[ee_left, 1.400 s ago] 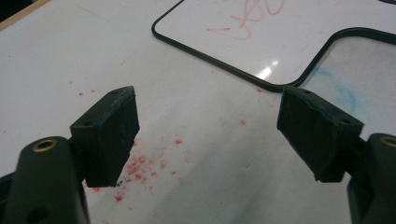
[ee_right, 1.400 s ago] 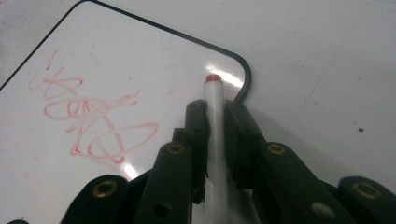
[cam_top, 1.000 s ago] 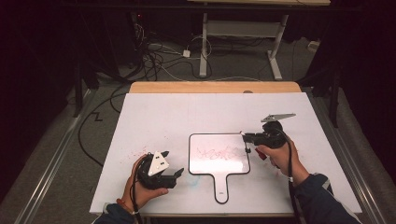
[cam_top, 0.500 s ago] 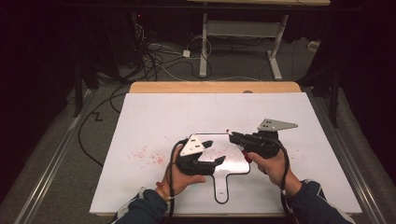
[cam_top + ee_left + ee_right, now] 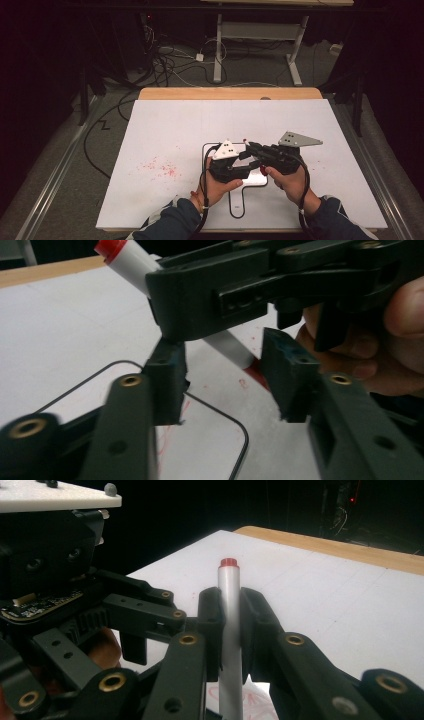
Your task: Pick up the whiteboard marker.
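My right gripper [image 5: 230, 611] is shut on a white marker [image 5: 229, 597] with a red end, which stands upright between its pads. Seen from above, both grippers meet over a small handled whiteboard [image 5: 238, 201] at the table's front. The right gripper [image 5: 251, 148] points left with the marker's red end [image 5: 245, 142] sticking out. My left gripper [image 5: 227, 375] has just been closing. Its jaws stand either side of the marker's [image 5: 132, 262] lower end and a red piece below it, with gaps at both pads [image 5: 167, 375]. The left gripper [image 5: 254, 168] sits just under the right one.
Red scribbles [image 5: 160, 168] mark the white table [image 5: 165, 125] left of the board. Faint red marks show on the board [image 5: 252, 696]. A wooden strip [image 5: 230, 93] edges the far side. Cables and a desk frame [image 5: 217, 45] lie on the floor beyond.
My left hand has swung right from the table's left front to the right gripper, with its jaws narrower. The right gripper has shifted slightly left and up with the marker.
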